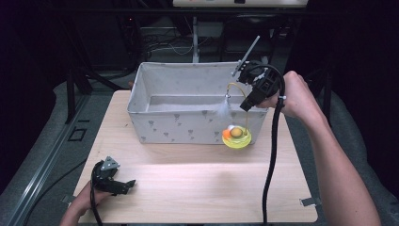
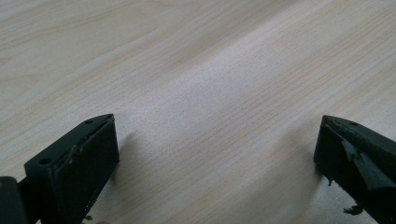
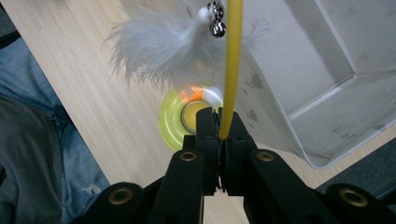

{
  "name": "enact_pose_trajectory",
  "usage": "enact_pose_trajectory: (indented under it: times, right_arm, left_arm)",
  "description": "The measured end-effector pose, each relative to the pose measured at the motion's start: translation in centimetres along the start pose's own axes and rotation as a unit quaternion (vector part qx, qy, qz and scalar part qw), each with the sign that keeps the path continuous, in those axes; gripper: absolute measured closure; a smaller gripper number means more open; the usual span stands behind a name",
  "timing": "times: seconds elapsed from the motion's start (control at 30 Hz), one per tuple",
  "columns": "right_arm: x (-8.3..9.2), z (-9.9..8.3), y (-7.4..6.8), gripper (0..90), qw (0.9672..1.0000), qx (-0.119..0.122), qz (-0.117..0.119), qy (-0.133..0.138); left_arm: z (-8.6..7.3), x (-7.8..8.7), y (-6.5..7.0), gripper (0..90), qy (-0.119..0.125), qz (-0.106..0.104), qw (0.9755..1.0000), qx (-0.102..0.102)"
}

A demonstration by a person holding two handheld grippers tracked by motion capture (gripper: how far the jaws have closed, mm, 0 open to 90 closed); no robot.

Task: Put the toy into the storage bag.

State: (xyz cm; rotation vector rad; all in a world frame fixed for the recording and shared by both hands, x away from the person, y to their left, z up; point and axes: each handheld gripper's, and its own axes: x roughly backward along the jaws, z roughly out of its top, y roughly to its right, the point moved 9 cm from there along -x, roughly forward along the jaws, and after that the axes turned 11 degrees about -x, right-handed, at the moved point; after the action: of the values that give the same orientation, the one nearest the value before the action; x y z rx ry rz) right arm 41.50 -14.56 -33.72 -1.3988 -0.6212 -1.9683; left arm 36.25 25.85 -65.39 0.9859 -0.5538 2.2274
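A cat toy has a round yellow base (image 1: 236,136) with orange and white balls, a thin yellow wire (image 3: 232,56) arching up from it, and a white feather (image 3: 159,44) with a small bell (image 3: 215,29) hanging from the wire's end. My right gripper (image 3: 219,126) is shut on the wire, directly above the base (image 3: 170,121). In the high view the right gripper (image 1: 245,104) is at the box's front right corner, and the feather (image 1: 223,110) hangs before the box wall. I cannot tell whether the base touches the table. My left gripper (image 1: 129,183) rests open at the table's front left, nothing between its jaws (image 2: 217,158).
A grey fabric box (image 1: 155,125) with small printed marks stands open at the back of the light wooden table (image 1: 197,183); its inside (image 3: 327,93) looks bare. A black cable (image 1: 272,160) trails from the right gripper across the table's right side.
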Motion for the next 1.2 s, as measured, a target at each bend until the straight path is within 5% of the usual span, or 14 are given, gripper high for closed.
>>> enact_pose_trajectory:
  times: [1.2]
  right_arm:
    - [3.7, 2.9, 0.9, 87.9, 0.9997, -0.009, -0.007, 0.021]
  left_arm:
    - [0.0, 0.0, 0.0, 0.0, 0.000, 0.000, 1.0000, 0.000]
